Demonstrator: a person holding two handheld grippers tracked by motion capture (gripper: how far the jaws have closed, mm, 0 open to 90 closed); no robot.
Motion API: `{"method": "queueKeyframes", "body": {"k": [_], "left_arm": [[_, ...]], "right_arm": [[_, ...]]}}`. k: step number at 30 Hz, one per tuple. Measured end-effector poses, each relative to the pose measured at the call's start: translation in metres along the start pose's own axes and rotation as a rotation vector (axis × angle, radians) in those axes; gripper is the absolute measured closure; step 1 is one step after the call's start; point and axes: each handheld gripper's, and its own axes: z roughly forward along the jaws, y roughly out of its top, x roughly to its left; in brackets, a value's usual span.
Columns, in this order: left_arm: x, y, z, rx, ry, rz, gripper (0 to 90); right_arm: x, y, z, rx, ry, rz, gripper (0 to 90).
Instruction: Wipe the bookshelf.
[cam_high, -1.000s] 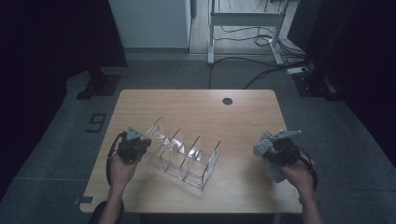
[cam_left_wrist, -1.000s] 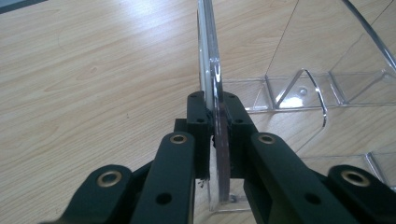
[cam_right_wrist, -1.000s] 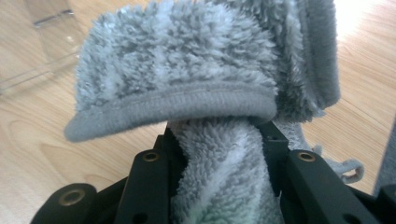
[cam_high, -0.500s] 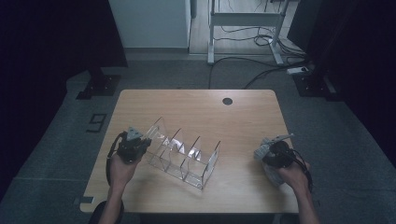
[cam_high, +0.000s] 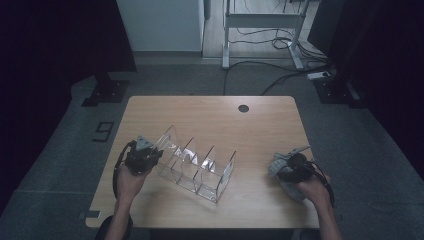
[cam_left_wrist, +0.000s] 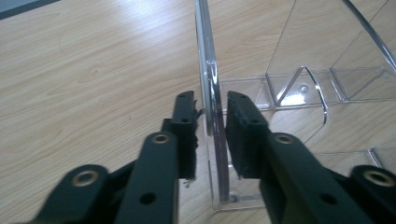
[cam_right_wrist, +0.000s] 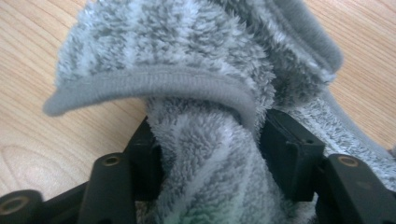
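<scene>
On table, unlabelled clear rack (cam_high: 196, 166), grey cloth (cam_right_wrist: 196, 84)

- The high view is dim; the room around the table (cam_high: 260, 125) is lost in near-black, and only the wooden top is moderately lit from above.
- Soft, faint shadows are cast on the wood, and the picture is slightly grainy.
- The left gripper view is bright and even; glare is seen on the clear acrylic rack (cam_left_wrist: 212, 107).
- In the right gripper view, the grey towel (cam_right_wrist: 187, 70) is rendered softly, and the nearest pile is blurred.
</scene>
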Motion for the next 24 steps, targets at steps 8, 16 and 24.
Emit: {"method": "queueKeyframes", "body": {"k": [8, 16, 24], "left_arm": [[0.004, 0.000, -0.009, -0.050, 0.004, -0.003, 48.1], [0.007, 0.001, -0.020, -0.091, -0.041, -0.028, 29.3], [0.003, 0.000, -0.029, -0.106, -0.068, -0.029, 14.2]], "right_arm": [[-0.004, 0.002, -0.012, -0.022, 0.013, 0.014, 33.4], [-0.005, 0.003, -0.020, -0.083, 0.033, 0.034, 26.4], [0.002, 0.007, -0.030, -0.126, 0.069, 0.007, 17.9]]}}
